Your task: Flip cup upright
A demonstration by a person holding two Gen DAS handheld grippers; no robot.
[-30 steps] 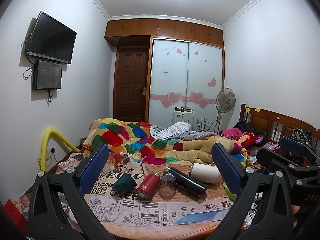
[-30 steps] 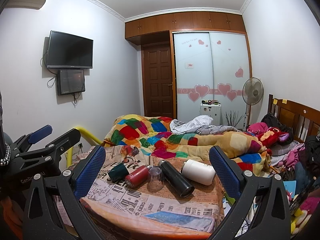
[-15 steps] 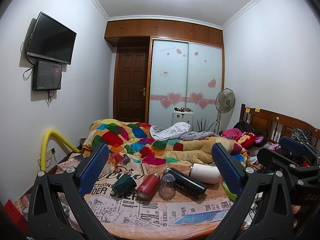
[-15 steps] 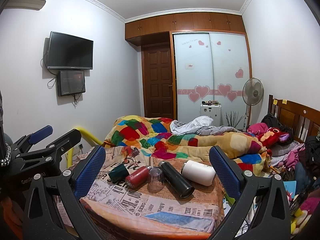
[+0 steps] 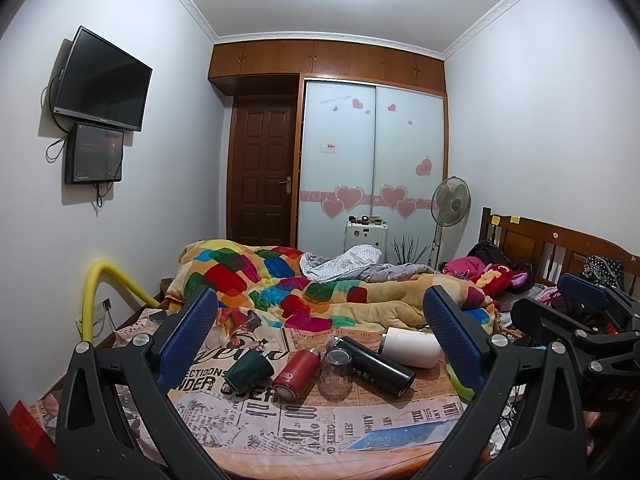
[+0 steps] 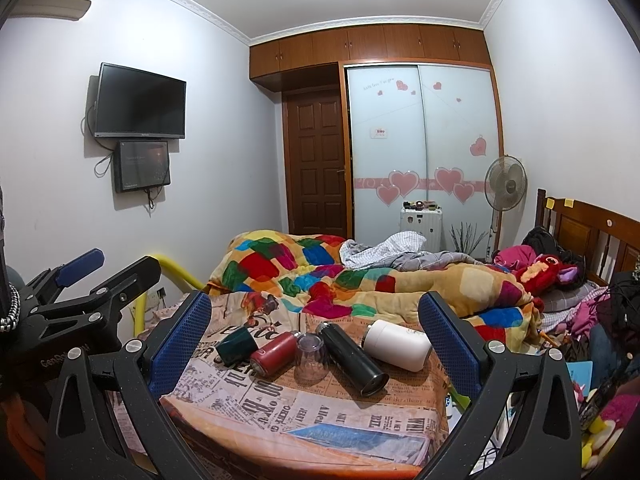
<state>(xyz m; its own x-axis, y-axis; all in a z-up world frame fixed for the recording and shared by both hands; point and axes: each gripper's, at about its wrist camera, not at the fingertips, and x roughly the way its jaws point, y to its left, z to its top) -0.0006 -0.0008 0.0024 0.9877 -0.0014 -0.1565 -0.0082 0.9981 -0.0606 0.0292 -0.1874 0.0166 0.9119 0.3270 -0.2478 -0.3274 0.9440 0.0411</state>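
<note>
With both grippers held back from the newsprint cloth, nothing is gripped: left gripper has its blue pads spread wide with air between them, right gripper the same.

Landmark: clear cup, mouth down on the cloth, base up. In the right view the clear cup sits mid-row, well short of both pad pairs.

Relative to the clear cup:
- red bottle lying on its side just left, touching or nearly so, can't tell which.
- green cup left of the red bottle, tipped on its side, mouth toward camera-left.
- black flask lying just right, cap end by the cup, base pointing toward camera.
- white tumbler on its side further right, behind the flask.
- quilt bunched behind the row.
- fan and wardrobe far behind; TV on the wall up left.

Right gripper's body shows at the right edge of the left view, left gripper's at the left edge of the right view; side by side, apart.
</note>
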